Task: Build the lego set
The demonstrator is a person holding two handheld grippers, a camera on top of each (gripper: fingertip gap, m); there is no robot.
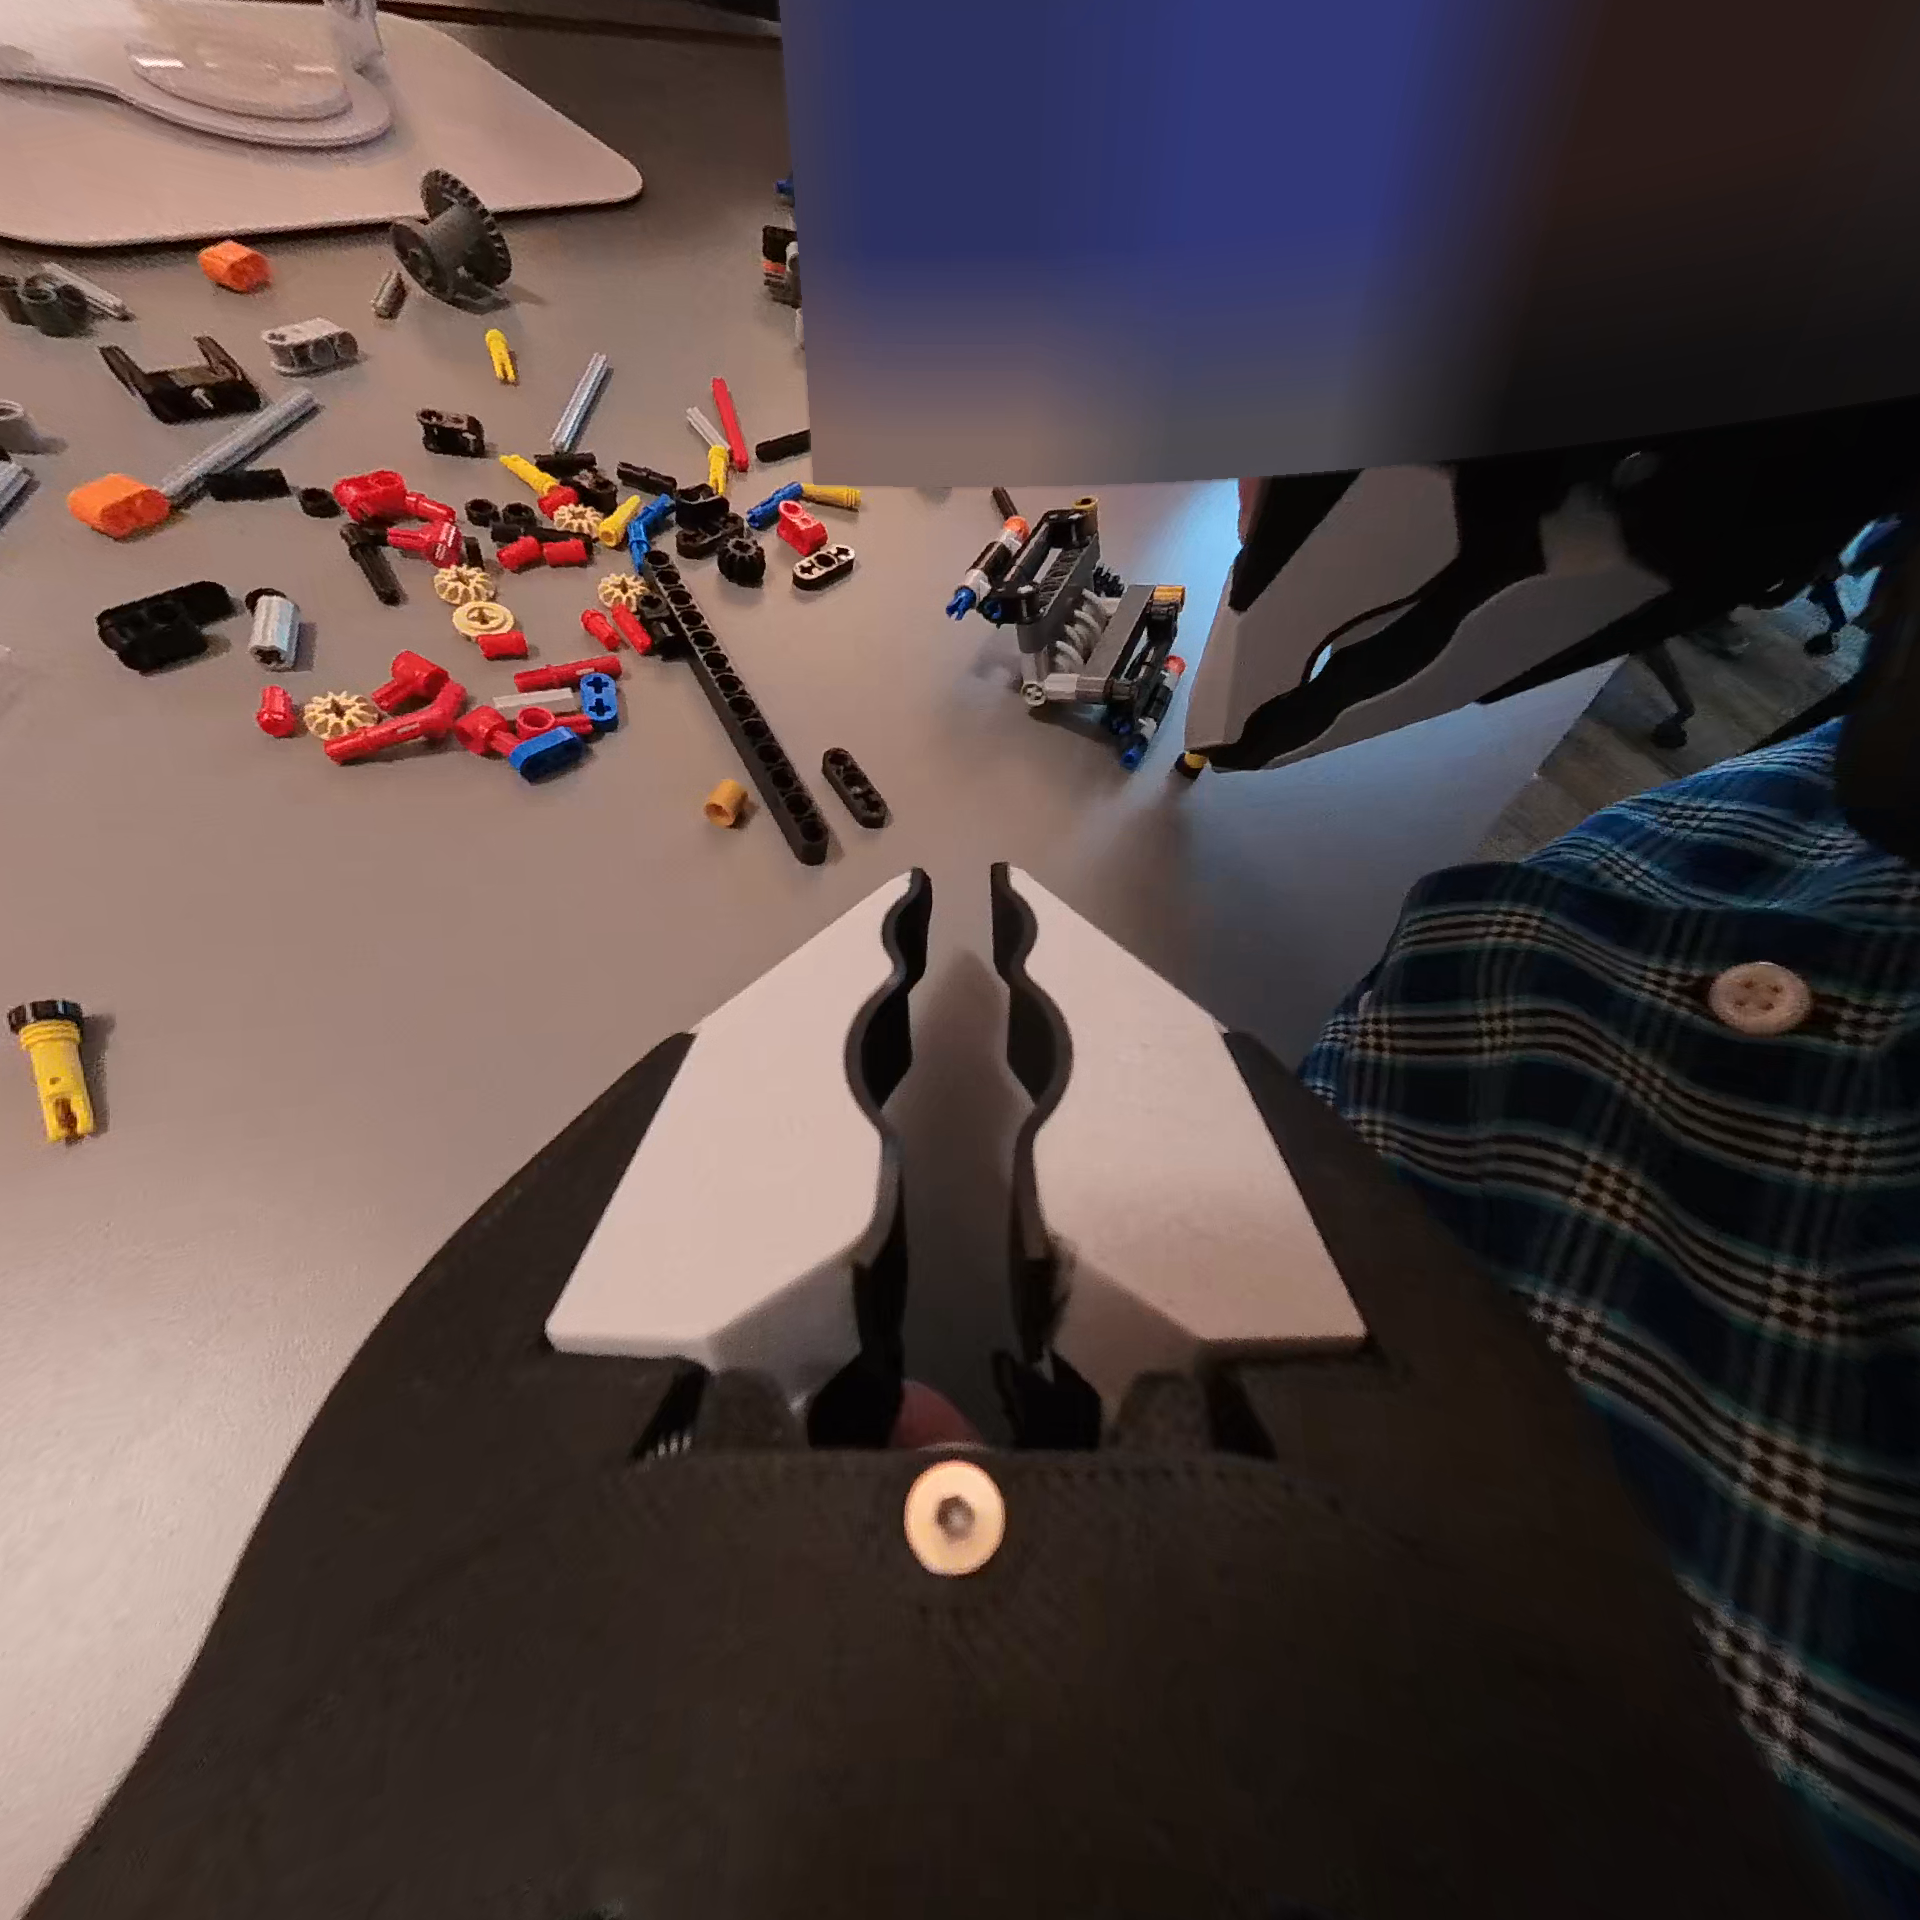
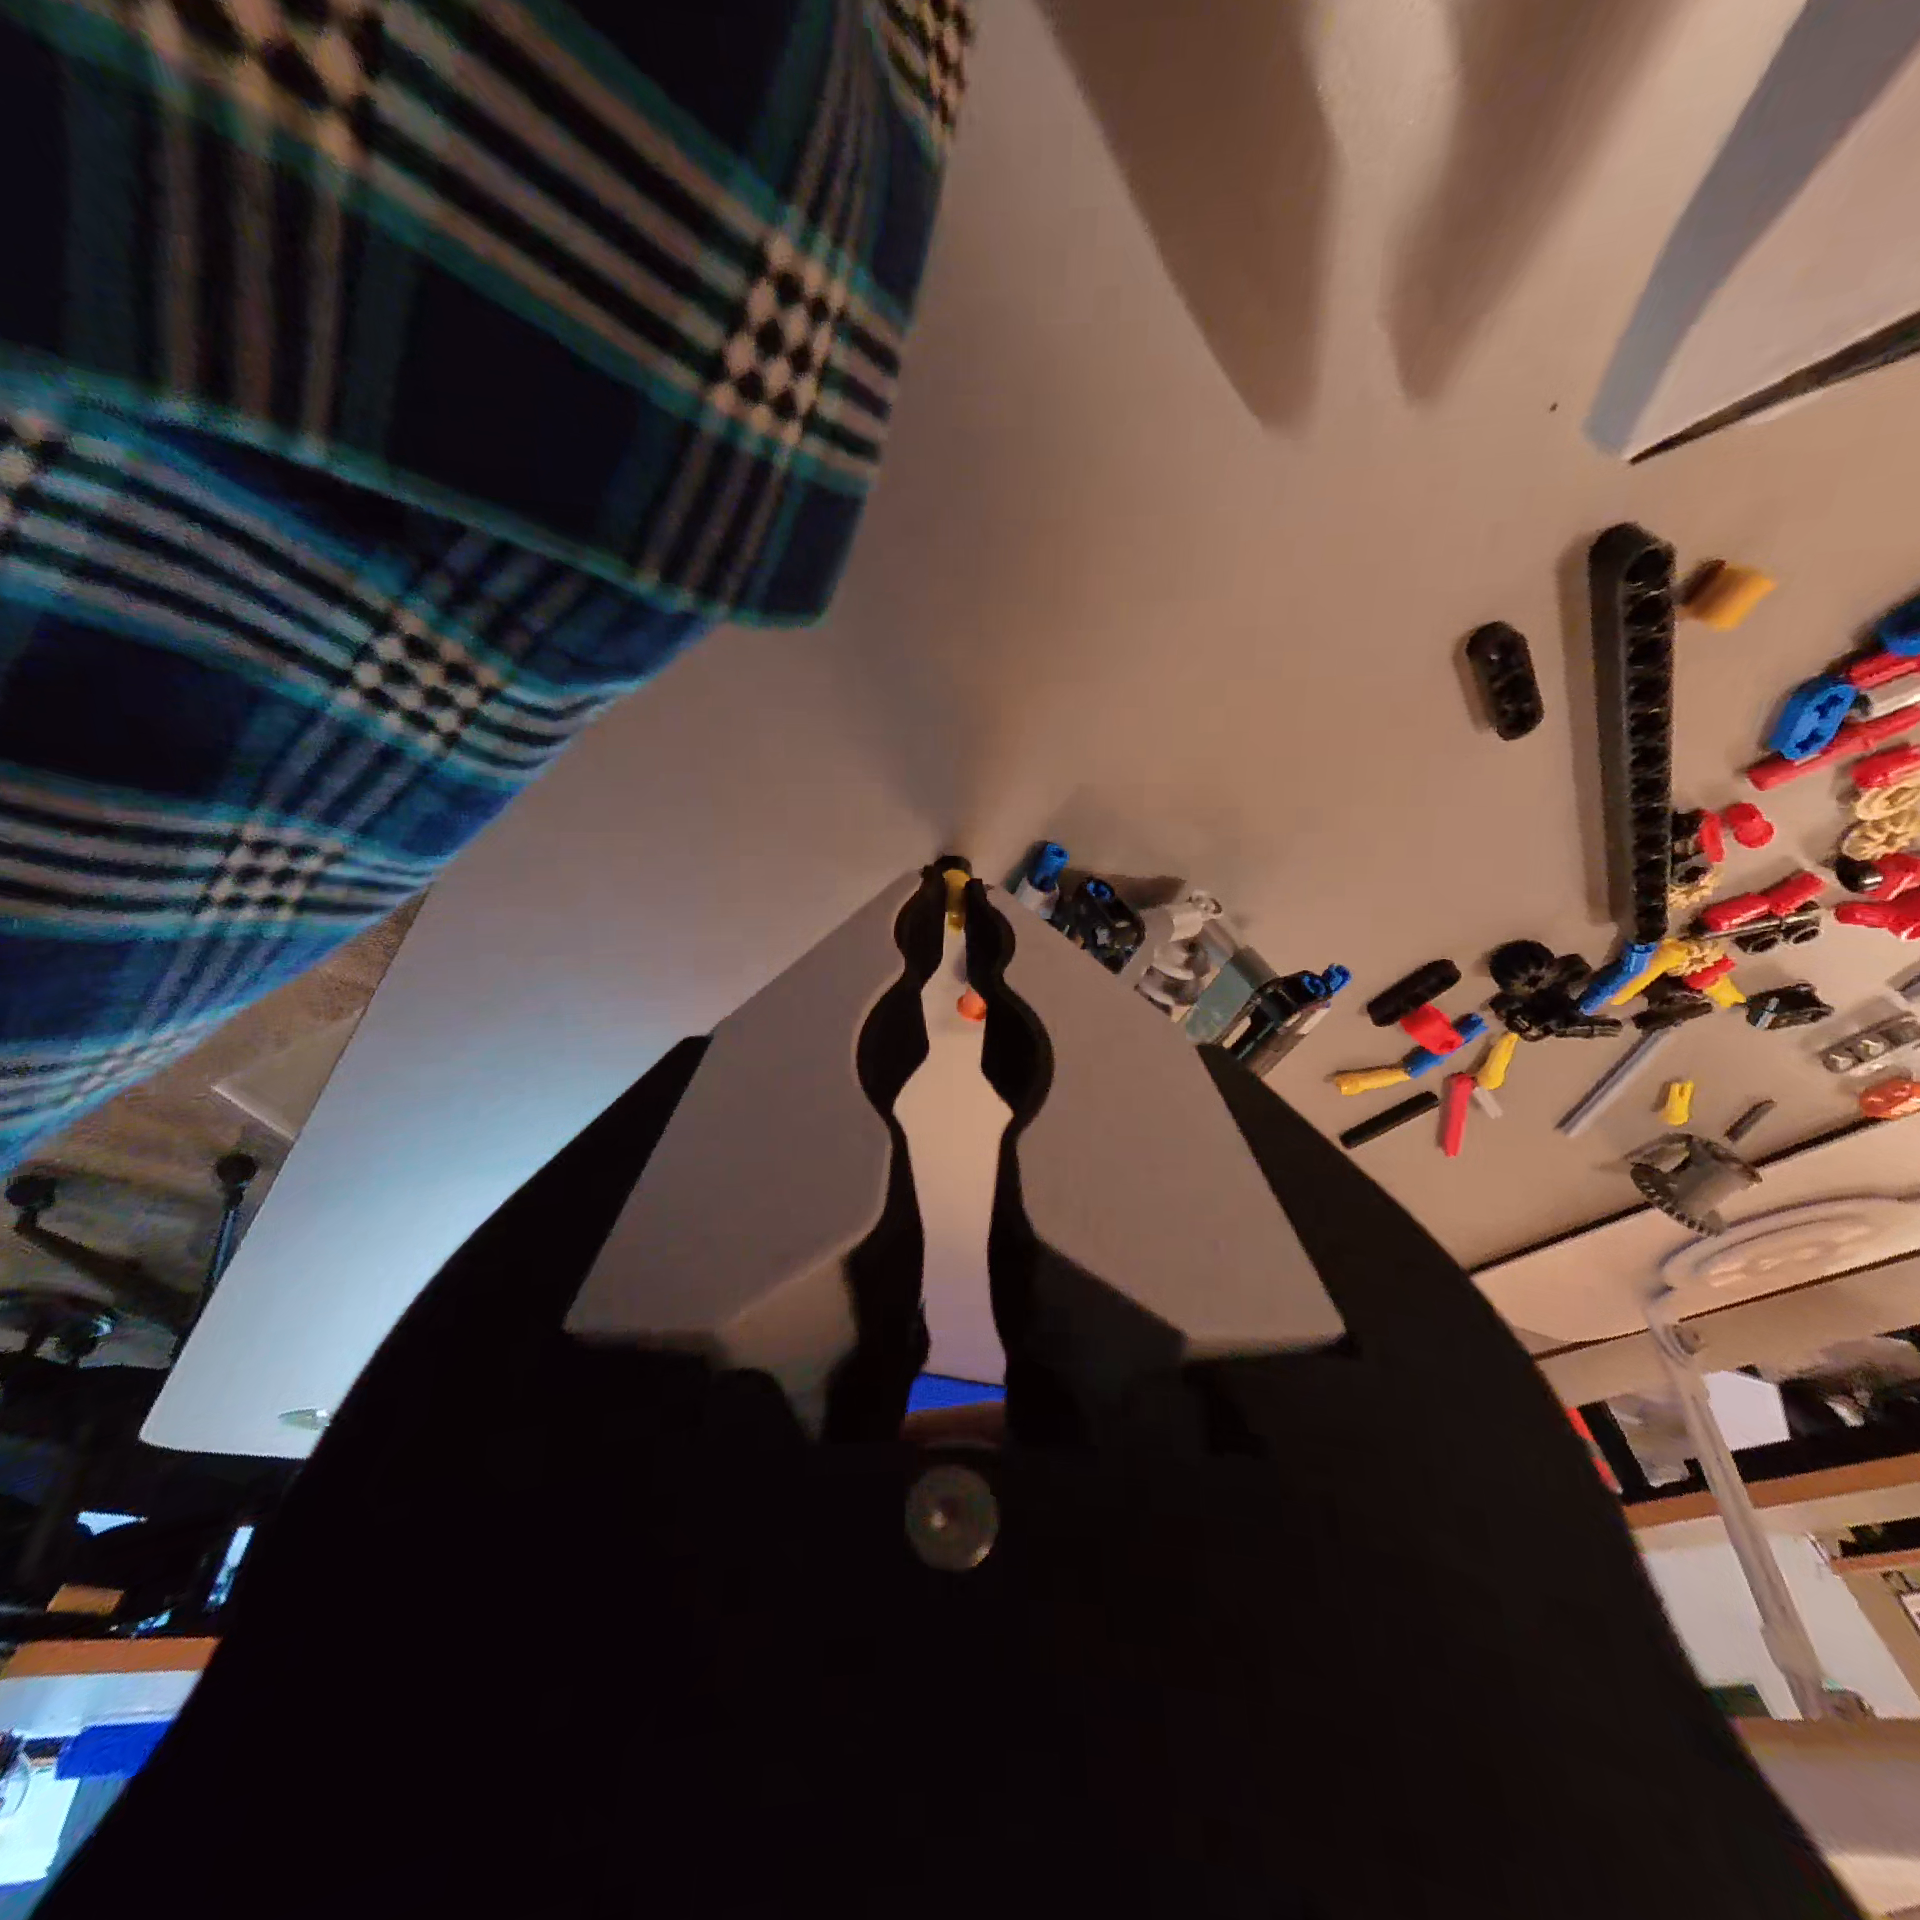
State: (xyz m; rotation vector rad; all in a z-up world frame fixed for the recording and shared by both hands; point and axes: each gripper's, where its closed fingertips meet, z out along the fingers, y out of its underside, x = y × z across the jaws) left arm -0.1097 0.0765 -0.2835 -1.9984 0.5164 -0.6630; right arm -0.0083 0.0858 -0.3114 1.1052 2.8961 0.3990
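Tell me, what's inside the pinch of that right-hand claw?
A small yellow pin with a black end sits between the tips of the right gripper, which is shut on it. The fingers cover most of its length.

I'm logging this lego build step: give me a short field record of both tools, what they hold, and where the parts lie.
left tool: empty, fingers slightly apart, above the grey table
right tool: shut on a yellow and black pin, tip at the table
partial assembly: on the table beside the right tool
long black beam: flat at the edge of the loose parts pile
separate piece: yellow pin with black cap, far left
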